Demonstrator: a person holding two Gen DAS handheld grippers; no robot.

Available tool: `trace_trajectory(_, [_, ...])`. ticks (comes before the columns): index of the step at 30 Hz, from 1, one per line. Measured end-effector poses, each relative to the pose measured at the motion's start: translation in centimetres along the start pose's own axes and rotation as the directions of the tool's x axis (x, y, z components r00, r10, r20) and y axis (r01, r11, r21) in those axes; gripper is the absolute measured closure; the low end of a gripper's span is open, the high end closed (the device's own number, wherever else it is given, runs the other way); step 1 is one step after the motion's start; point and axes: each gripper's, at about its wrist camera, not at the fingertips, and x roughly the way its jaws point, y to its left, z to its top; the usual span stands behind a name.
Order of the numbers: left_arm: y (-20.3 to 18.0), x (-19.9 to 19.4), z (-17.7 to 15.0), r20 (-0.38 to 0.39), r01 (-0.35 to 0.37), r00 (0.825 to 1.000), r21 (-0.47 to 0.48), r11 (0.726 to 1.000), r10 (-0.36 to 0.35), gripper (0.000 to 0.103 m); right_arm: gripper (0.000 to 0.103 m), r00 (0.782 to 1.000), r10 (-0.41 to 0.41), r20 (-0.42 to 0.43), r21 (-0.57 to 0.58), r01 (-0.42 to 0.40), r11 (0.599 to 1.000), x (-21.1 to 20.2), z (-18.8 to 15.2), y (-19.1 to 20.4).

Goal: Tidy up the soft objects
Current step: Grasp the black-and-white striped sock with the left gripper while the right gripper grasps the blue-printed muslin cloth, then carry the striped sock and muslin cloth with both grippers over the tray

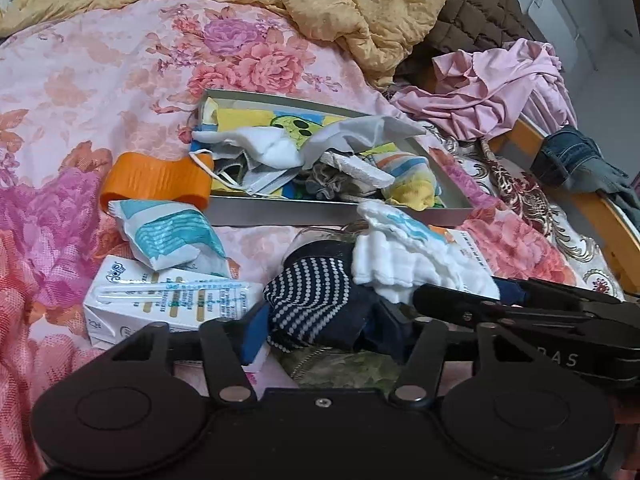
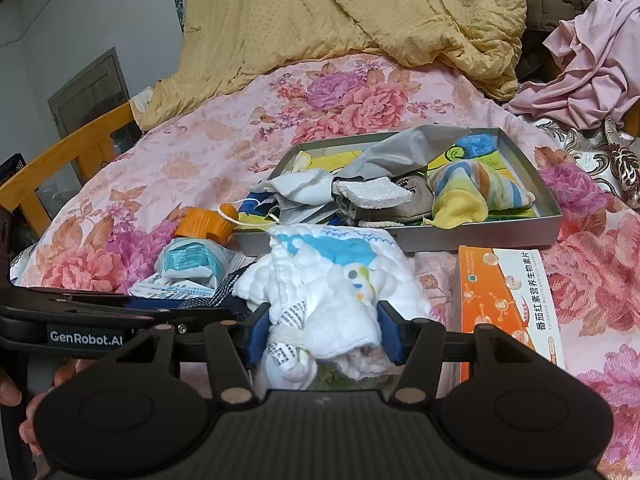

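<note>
My left gripper (image 1: 320, 322) is shut on a navy sock with white dots (image 1: 308, 292), low over the floral bedspread. My right gripper (image 2: 320, 330) is shut on a white muslin cloth with blue print (image 2: 328, 276); the cloth also shows in the left wrist view (image 1: 404, 256), just right of the sock. Ahead lies a grey metal tray (image 1: 320, 210) (image 2: 548, 184) holding soft items: a striped yellow sock (image 2: 468, 194), face masks (image 2: 304, 188), a grey cloth (image 2: 404, 152) and a white pad (image 2: 372, 190).
An orange cap (image 1: 156, 184), a tissue pack (image 1: 168, 236) and a white carton (image 1: 168, 304) lie left of the tray. An orange medicine box (image 2: 504, 300) lies to the right. Yellow blanket (image 2: 352, 12), pink garment (image 1: 488, 88) and jeans (image 1: 576, 160) lie behind; wooden bed rail (image 2: 68, 148).
</note>
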Motion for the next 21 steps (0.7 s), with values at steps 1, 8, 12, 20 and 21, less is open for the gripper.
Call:
trace_trajectory(1, [0.01,-0.01,0.01,0.0,0.006,1.0,-0.001,1.0,-0.006,0.049,0.045,1.0,0.0,0.0,-0.001,0.0,1.0,0.02,0.01,0.03])
trace_trajectory(8, [-0.19,-0.23,-0.21,0.016,0.007,1.0,-0.01,1.0,-0.006,0.061,0.05,1.0,0.002,0.006,-0.012,-0.002,1.0,-0.07,-0.14,0.3])
trace_trajectory(12, [-0.46,-0.49,-0.25,0.032,-0.001,0.999,0.001,1.0,0.001,0.072,0.052,1.0,0.005,0.008,-0.015,-0.004,1.0,-0.13,-0.2,0.4])
trace_trajectory(20, [-0.49,-0.93,-0.29,0.087,-0.065,0.994,0.021,0.998,0.063,0.092,0.059,0.999,-0.018,0.036,-0.039,0.019,0.999,-0.27,-0.53,0.86])
trace_trajectory(21, [-0.56,-0.97,-0.29,0.094,-0.077,0.993,0.028,0.997,0.074,0.093,0.059,0.999,-0.019,0.039,-0.042,0.021,0.999,-0.29,-0.55,0.92])
